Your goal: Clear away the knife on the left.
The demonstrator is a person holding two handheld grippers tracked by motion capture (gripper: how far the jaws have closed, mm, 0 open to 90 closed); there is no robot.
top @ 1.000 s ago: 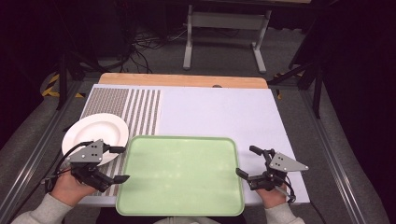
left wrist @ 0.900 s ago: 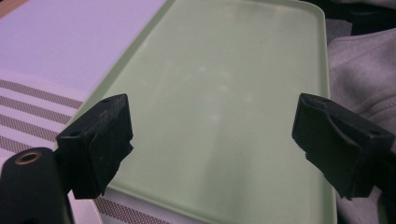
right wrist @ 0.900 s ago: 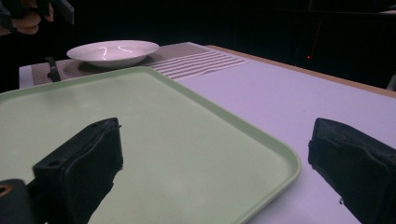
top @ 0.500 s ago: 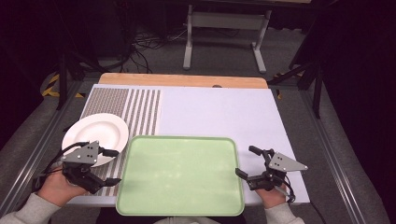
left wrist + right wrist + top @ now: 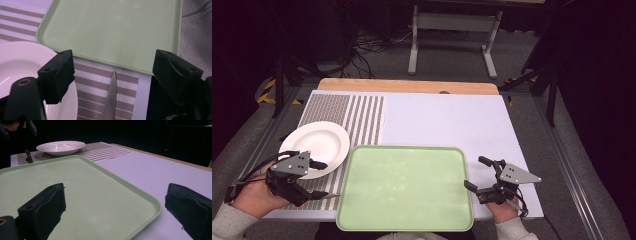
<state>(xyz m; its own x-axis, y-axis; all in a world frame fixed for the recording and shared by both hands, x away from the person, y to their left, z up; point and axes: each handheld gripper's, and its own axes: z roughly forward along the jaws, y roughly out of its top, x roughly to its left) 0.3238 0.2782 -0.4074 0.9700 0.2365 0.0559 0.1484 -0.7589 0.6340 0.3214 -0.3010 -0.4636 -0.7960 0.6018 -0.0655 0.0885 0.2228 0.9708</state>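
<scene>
Setup stage, by my read: pale green tray (image 5: pixel 404 187) lies bare at table's near edge between left gripper (image 5: pixel 323 179), jaws apart beside the white bowl (image 5: pixel 318 145) over a knife (image 5: pixel 110 100), and right gripper (image 5: pixel 478 173), also apart; next probably grasps the knife.

The right gripper (image 5: pixel 115 207) has its two black jaws at the bottom of the frame, far apart, with nothing between them. The left jaw is over the green tray (image 5: pixel 82 185); the right jaw is over the pale table surface (image 5: pixel 155 172), outside the tray's near corner. In the upper left of the frame a white plate (image 5: pixel 60 147) stands on a striped mat (image 5: pixel 105 151), beyond the tray. At the top left corner a hand with the other gripper (image 5: pixel 17 125) is partly visible against the dark.
</scene>
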